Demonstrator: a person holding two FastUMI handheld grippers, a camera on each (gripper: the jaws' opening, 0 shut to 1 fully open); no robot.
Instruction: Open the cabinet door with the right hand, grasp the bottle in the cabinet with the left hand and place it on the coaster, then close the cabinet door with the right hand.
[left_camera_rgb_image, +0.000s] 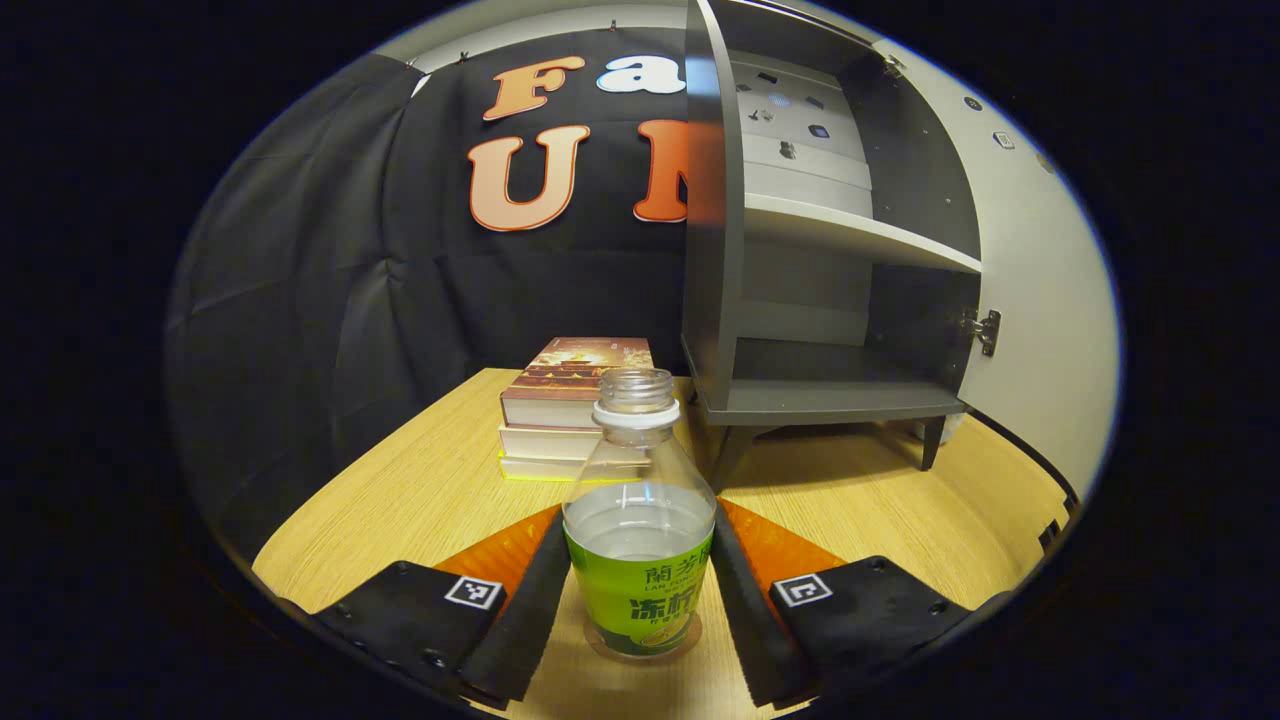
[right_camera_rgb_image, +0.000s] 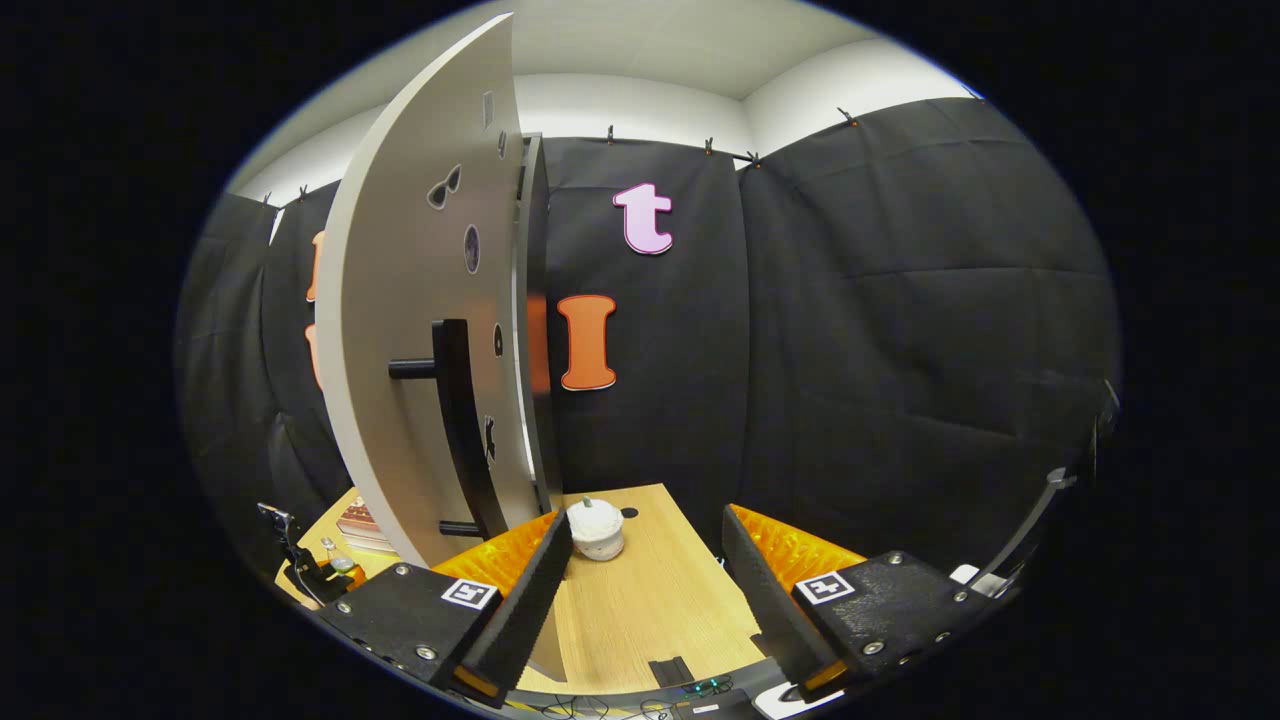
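Bottle: out of cabinet, standing on coaster, flanked by left gripper, fingers spread. Door: open, handle at 10 o'clock from right gripper, spread, empty. Remaining: closing door.

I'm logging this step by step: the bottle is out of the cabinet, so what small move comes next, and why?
Probably back the left gripper away: the bottle stands on the coaster with both fingers apart from it, and the cabinet door is still open.
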